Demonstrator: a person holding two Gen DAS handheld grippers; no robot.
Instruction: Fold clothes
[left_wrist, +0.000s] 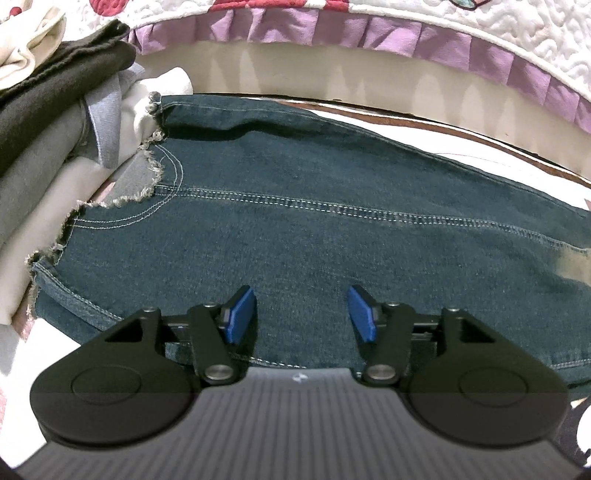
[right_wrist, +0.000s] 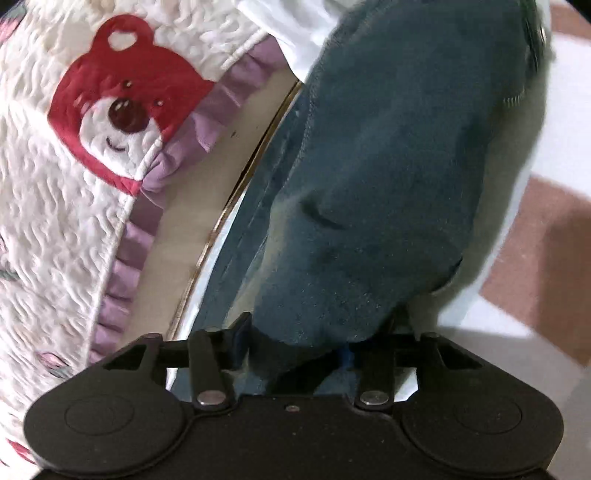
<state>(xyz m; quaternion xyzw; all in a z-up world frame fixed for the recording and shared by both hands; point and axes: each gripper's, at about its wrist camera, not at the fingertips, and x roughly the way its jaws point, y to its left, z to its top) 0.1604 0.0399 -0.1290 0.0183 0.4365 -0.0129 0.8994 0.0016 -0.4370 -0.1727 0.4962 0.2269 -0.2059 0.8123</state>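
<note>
Two grippers work the jeans (left_wrist: 332, 221): the right gripper (right_wrist: 295, 343) pinches denim at one end, the left gripper (left_wrist: 302, 314) hovers open over the leg, whose length runs crosswise toward the frayed hems.

a: the right gripper (right_wrist: 291, 341)?
b: denim jeans (right_wrist: 388, 177) bunch over its pads, hiding them. the whole right view is smeared.
a: left view?
b: the clothes pile (left_wrist: 48, 122) runs off the left edge; the jeans run off the right.

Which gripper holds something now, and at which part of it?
The right gripper holds the jeans by a bunched fold of denim. The left gripper holds nothing; its jaws stand open above them.
</note>
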